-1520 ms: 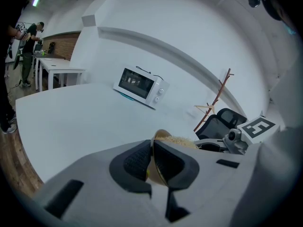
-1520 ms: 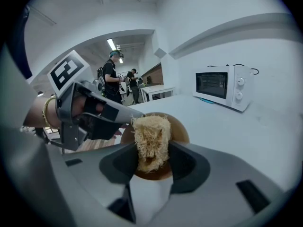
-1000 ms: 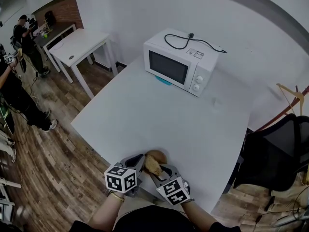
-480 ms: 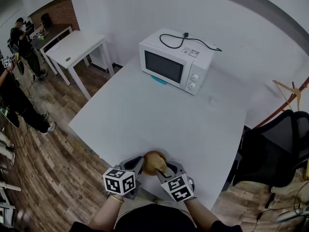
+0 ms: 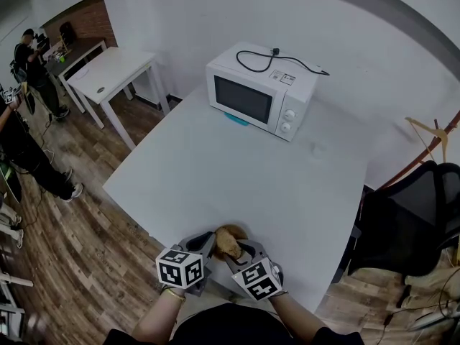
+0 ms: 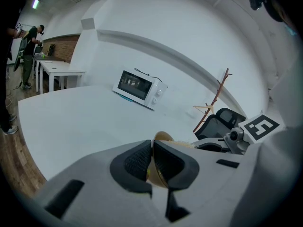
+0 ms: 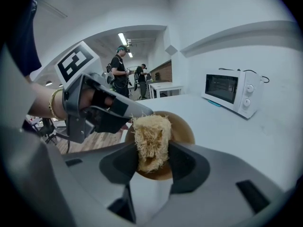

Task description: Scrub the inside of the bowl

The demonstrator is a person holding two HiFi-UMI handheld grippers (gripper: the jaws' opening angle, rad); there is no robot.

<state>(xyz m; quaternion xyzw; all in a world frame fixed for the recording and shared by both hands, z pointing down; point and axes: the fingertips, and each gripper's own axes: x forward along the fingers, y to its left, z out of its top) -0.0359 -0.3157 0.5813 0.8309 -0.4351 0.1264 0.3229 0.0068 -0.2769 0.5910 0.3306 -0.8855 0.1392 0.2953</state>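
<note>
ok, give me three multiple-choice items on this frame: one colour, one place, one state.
1. What colour is the microwave?
A) black B) white C) red

2. Where is the bowl?
A) at the near edge of the table B) on top of the microwave C) behind the microwave

3. What state is the left gripper in?
A) open, empty B) shut on the bowl's rim C) shut, empty

Answers:
1 B: its case is white in the head view.
2 A: it sits at the table edge closest to the person, far from the microwave.
3 B: in the left gripper view the pads pinch the thin rim between them.
</note>
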